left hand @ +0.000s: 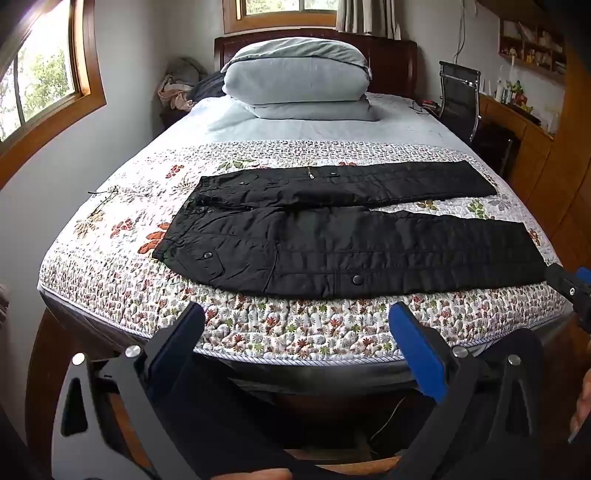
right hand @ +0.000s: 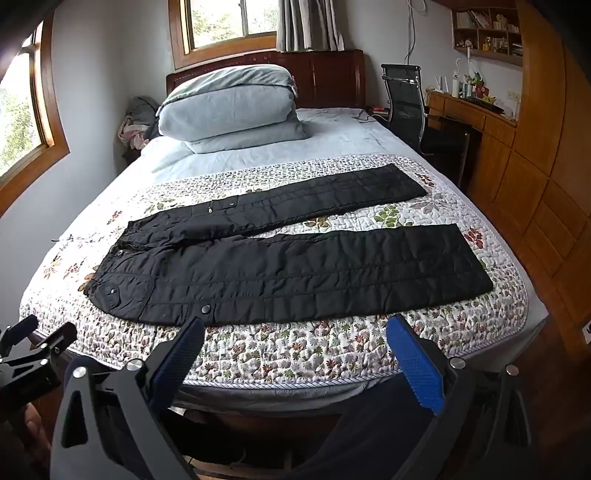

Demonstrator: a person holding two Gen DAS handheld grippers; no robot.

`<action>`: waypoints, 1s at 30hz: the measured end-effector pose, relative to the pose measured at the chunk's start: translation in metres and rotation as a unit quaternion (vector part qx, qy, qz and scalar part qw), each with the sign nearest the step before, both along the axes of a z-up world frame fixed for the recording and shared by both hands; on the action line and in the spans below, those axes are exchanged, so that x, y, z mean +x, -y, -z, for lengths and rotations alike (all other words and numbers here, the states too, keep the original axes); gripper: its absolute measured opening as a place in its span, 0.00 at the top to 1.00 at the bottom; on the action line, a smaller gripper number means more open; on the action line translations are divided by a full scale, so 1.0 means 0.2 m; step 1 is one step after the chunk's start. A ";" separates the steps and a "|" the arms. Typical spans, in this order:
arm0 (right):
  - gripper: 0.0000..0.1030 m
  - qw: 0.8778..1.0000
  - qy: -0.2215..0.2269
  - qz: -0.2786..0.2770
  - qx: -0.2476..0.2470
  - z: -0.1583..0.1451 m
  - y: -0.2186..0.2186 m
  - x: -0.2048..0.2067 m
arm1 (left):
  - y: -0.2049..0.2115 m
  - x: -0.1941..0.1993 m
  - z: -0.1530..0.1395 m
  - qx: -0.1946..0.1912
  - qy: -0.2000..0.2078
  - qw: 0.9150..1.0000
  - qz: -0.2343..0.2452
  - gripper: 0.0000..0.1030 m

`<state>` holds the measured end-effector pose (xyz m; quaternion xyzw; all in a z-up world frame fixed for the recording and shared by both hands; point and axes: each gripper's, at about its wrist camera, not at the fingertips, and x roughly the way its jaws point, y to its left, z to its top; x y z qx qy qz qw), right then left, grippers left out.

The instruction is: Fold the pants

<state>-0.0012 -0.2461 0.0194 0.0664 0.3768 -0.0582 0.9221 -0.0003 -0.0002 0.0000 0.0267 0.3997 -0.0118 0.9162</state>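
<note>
**Q:** Where do the pants lie, and how do they run relative to the grippers?

**A:** The black pants [left hand: 343, 243] are spread flat on the floral quilt [left hand: 295, 332] of the bed [right hand: 229, 398], ahead of and beyond both grippers. Their long axis runs across the view: waistband to the left, cuffs to the right. The two legs splay apart toward the cuffs, with the near leg close to the foot edge of the quilt.

**Q:** What state are the grippers in?

**A:** The left gripper [left hand: 295, 332] hangs short of the bed edge with its blue pads wide apart and nothing between them. The right gripper [right hand: 295, 343] does likewise, jaws at full spread and empty. Neither touches the cloth.

**Q:** Which gripper is nearer which end?

**A:** By judgement, the left is the nearer to the waistband and the right to the cuffs; the far leg is a longer reach for both.

**Q:** Any containers?

**A:** None on the bed. Wall shelves [right hand: 487, 33] hold small items, probably books and ornaments, though they are too small to tell.
</note>
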 end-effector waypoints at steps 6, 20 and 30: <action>0.03 1.000 0.001 0.001 -0.004 -0.01 -0.01 0.00 | 0.01 0.01 0.01 0.000 0.000 1.000 0.001 0.03; 0.03 1.000 0.003 0.000 -0.007 -0.01 -0.01 0.00 | -0.03 0.00 -0.01 -0.003 0.002 1.000 -0.004 0.03; 0.03 1.000 0.004 0.000 -0.007 -0.01 0.00 -0.01 | -0.02 -0.01 -0.01 0.000 0.003 1.000 -0.003 0.03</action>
